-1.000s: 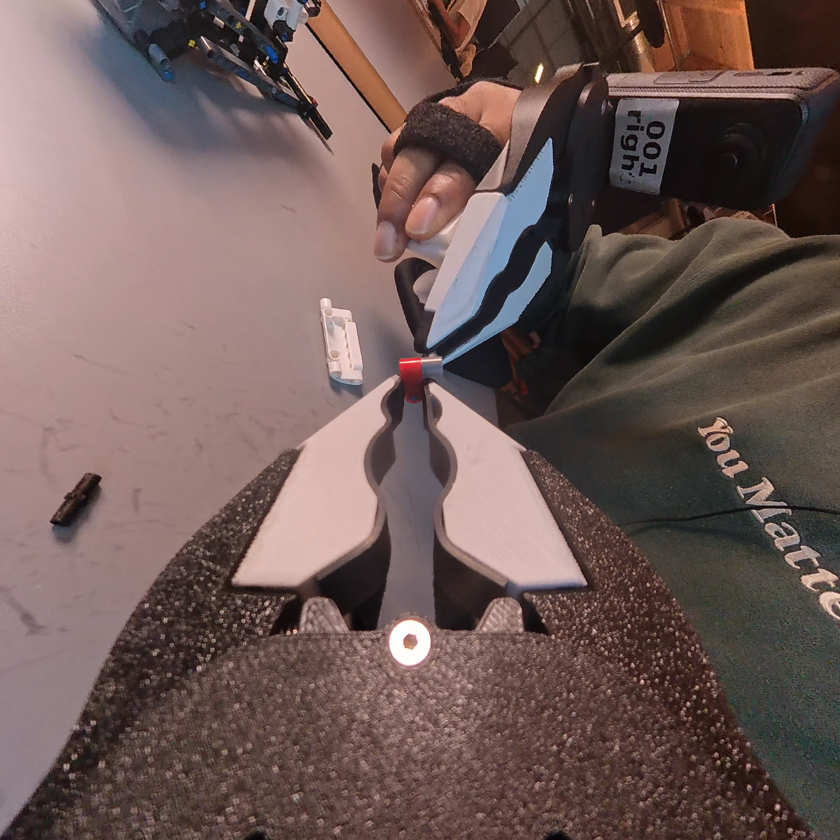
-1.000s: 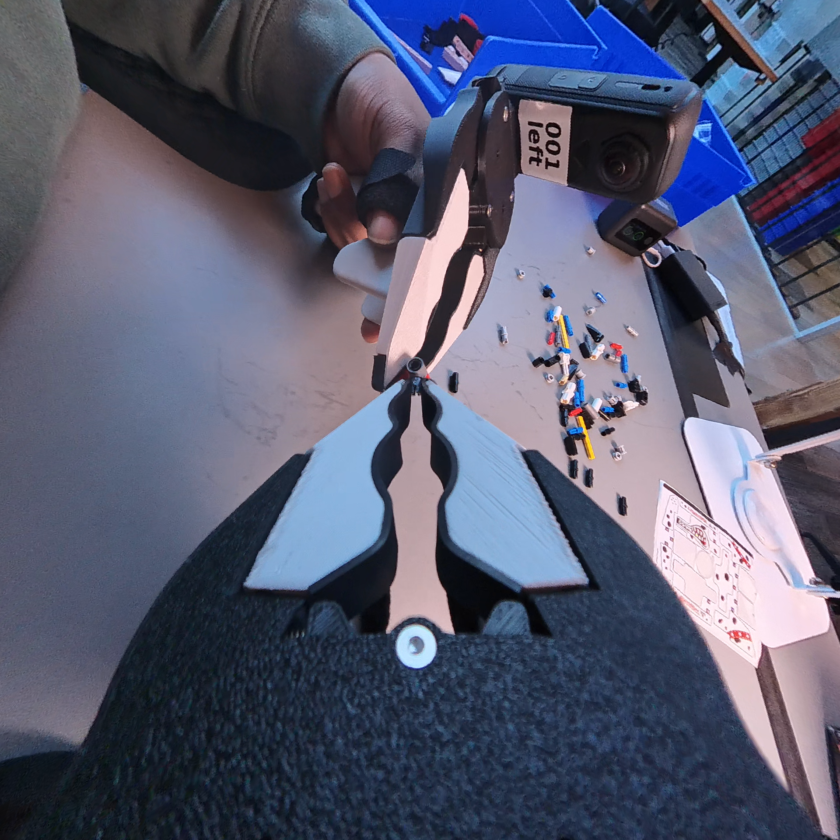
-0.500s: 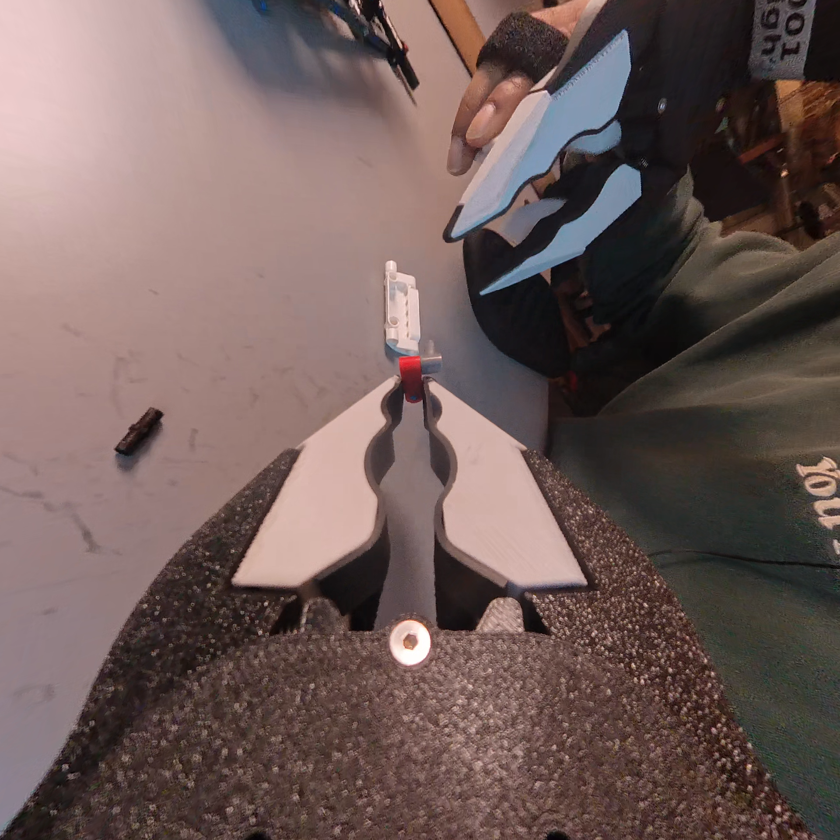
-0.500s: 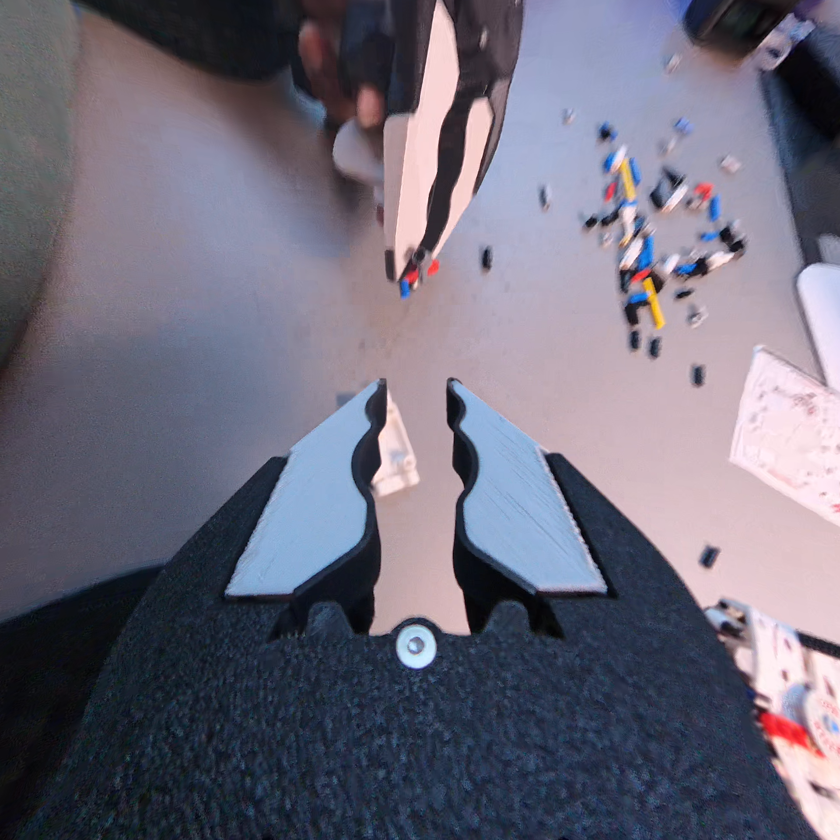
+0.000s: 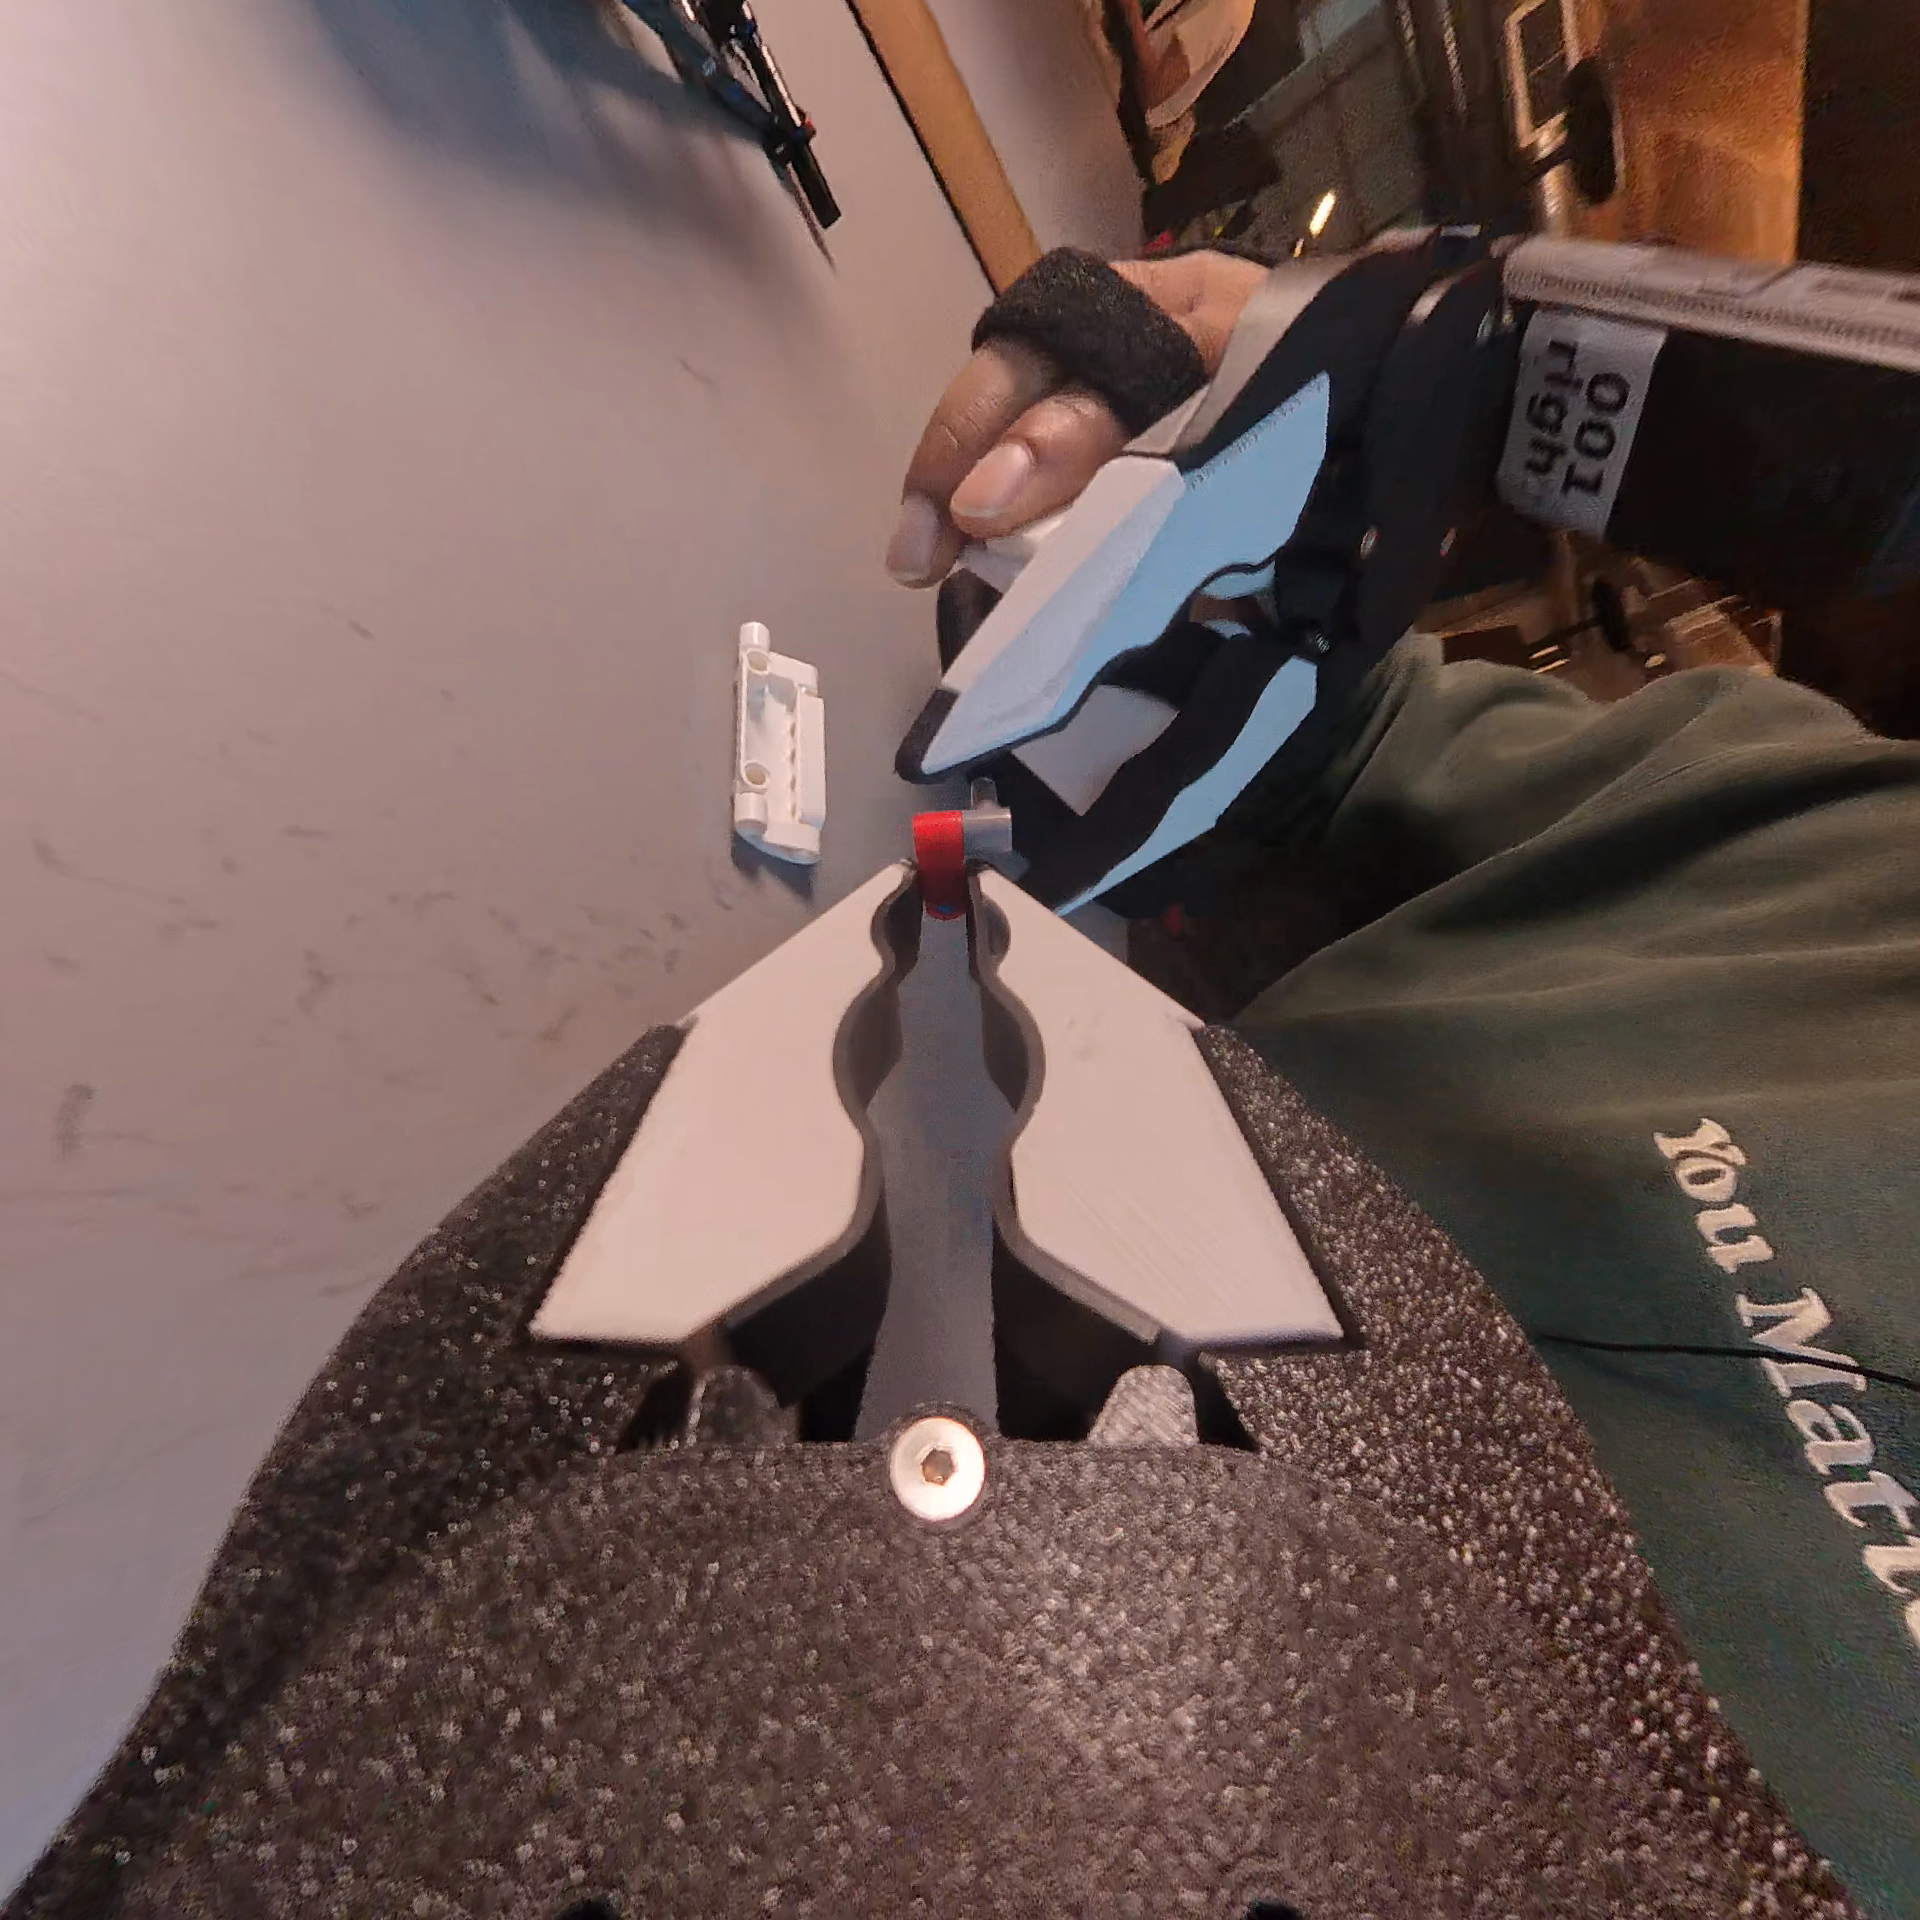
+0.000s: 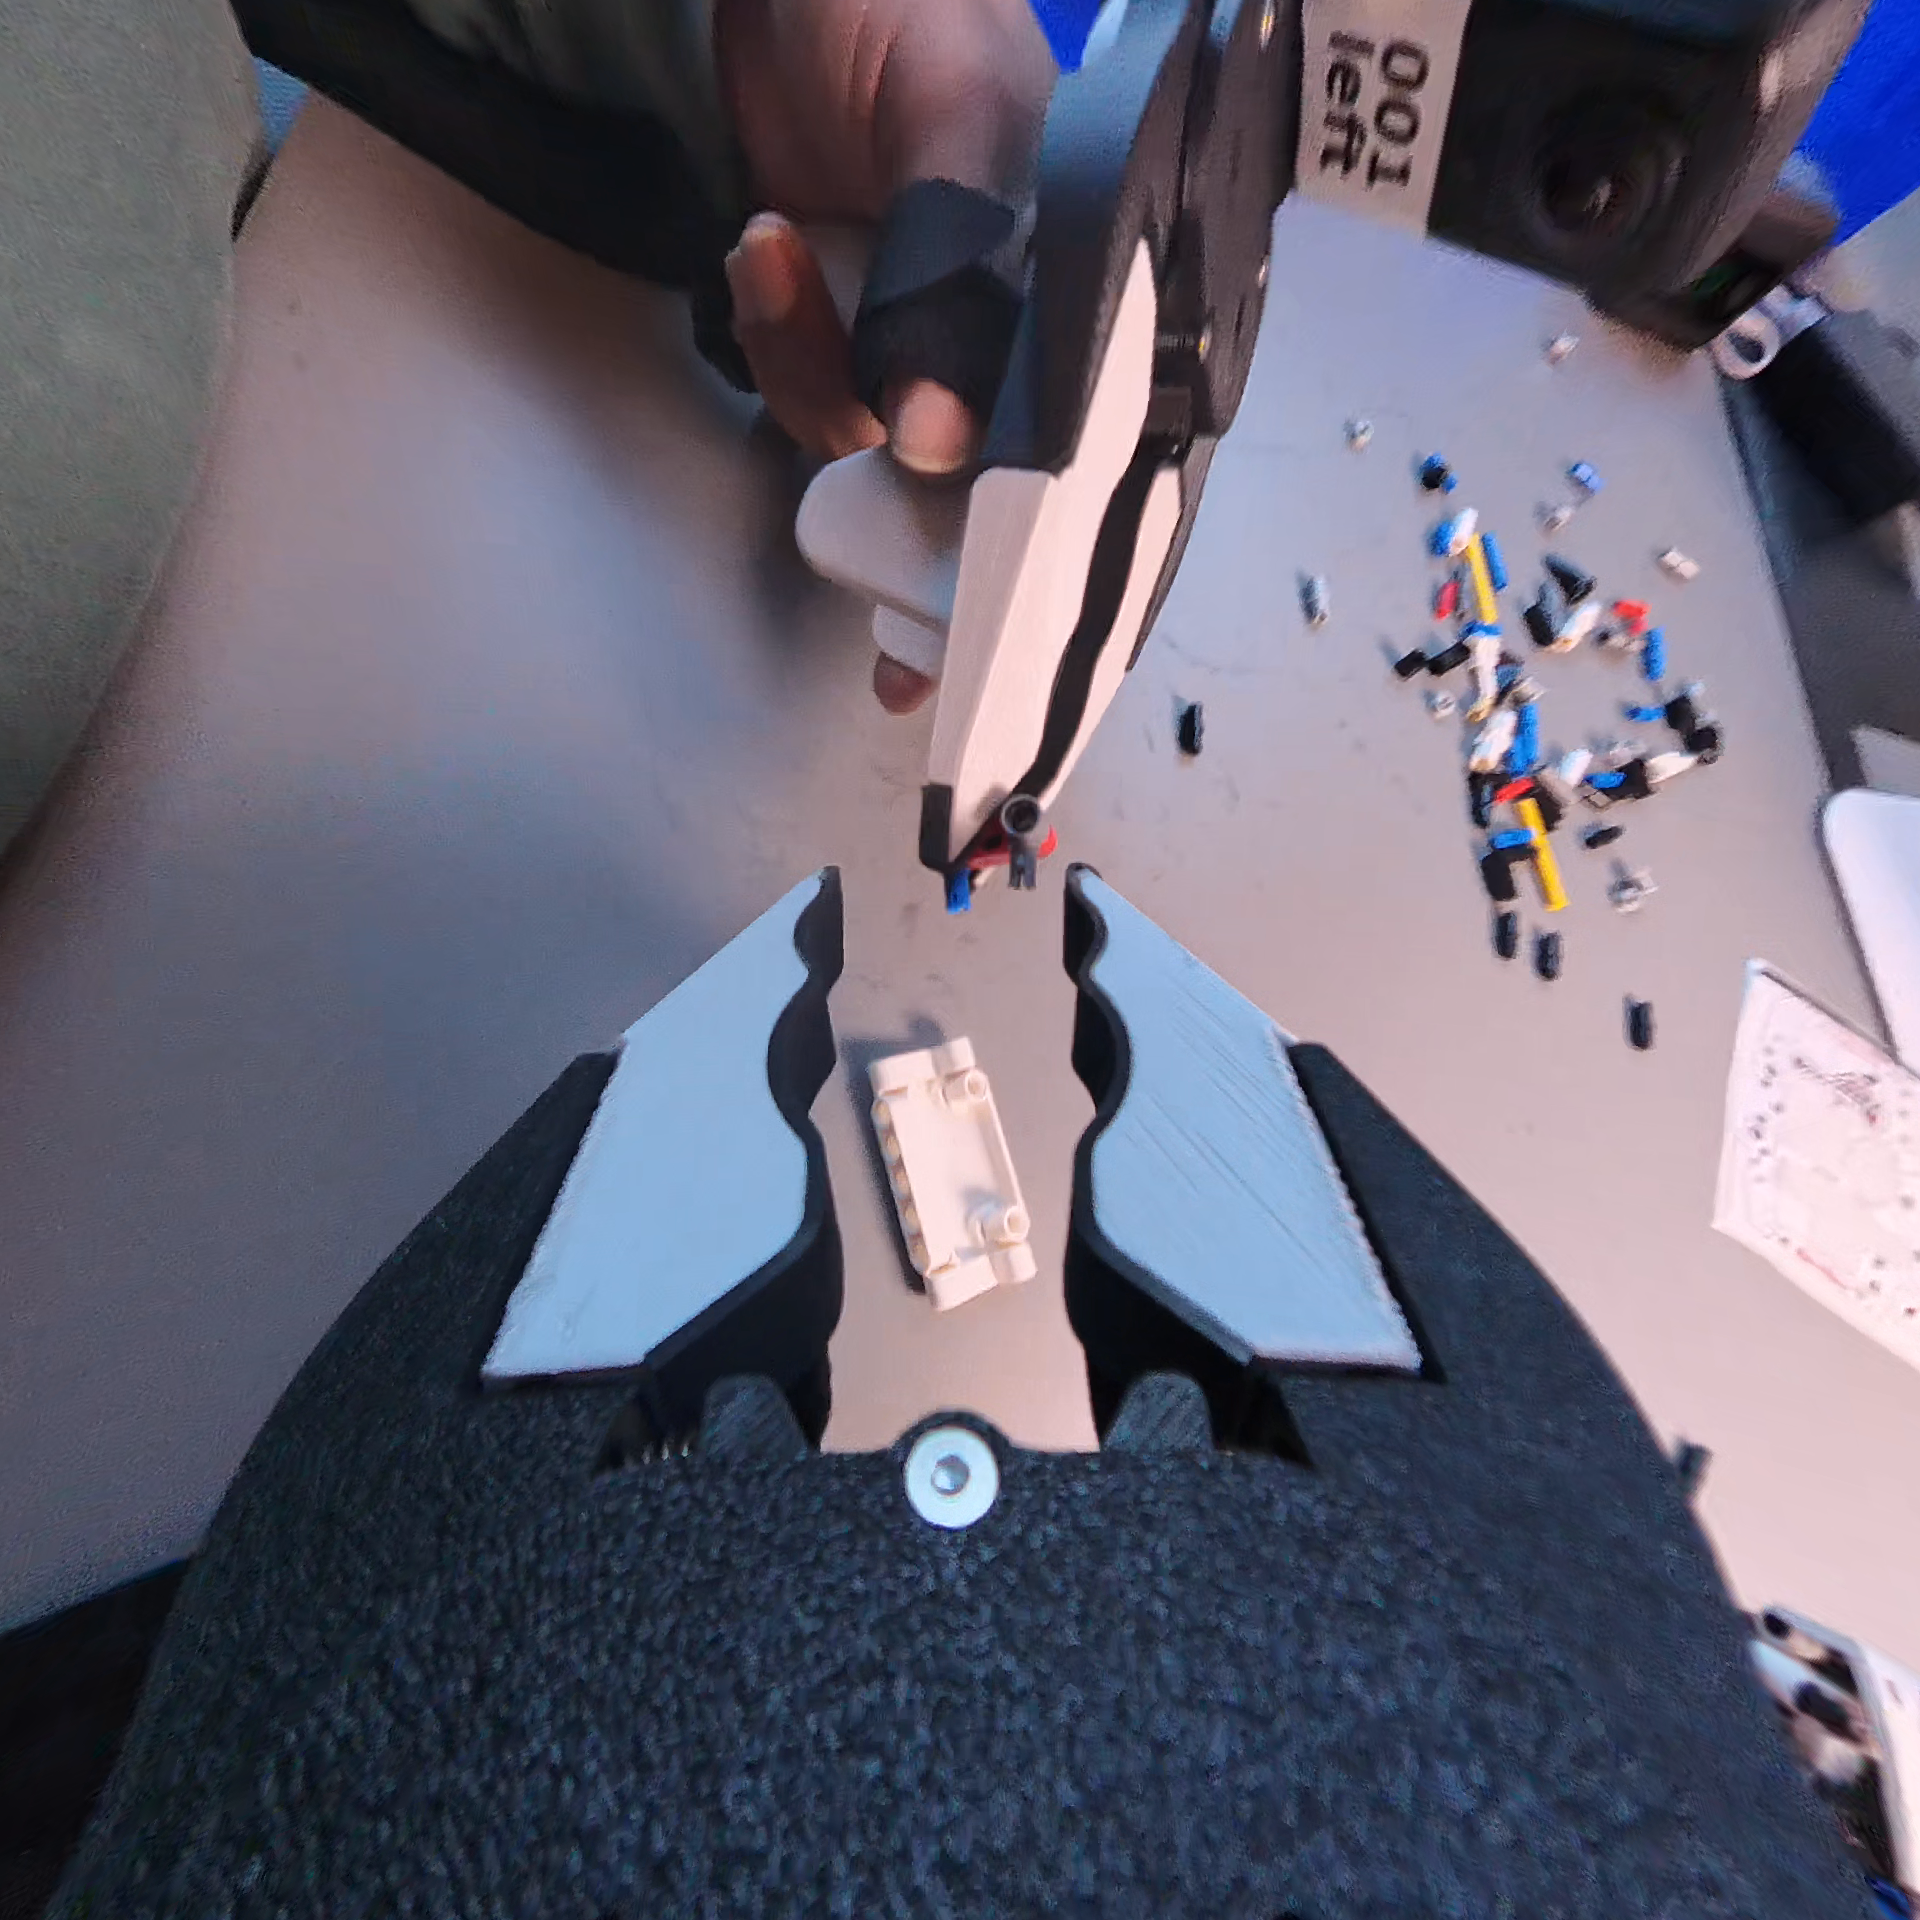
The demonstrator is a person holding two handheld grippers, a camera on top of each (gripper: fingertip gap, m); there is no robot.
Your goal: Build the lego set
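The table point(image 5: 312, 623) looks smooth and matt, with fine scratches and small marks. The white lego panel point(image 6: 951, 1169) is glossy moulded plastic, and the small red piece point(image 5: 940, 847) is shiny plastic too. Each gripper body point(image 6: 935, 1662) has a rough, grainy black surface, with a bright metal screw point(image 6: 949, 1475). The fingers point(image 6: 675, 1143) are matt white, with fine printed lines. The green sleeve point(image 5: 1558, 987) is soft cloth. The instruction sheet point(image 6: 1818, 1164) looks like paper.
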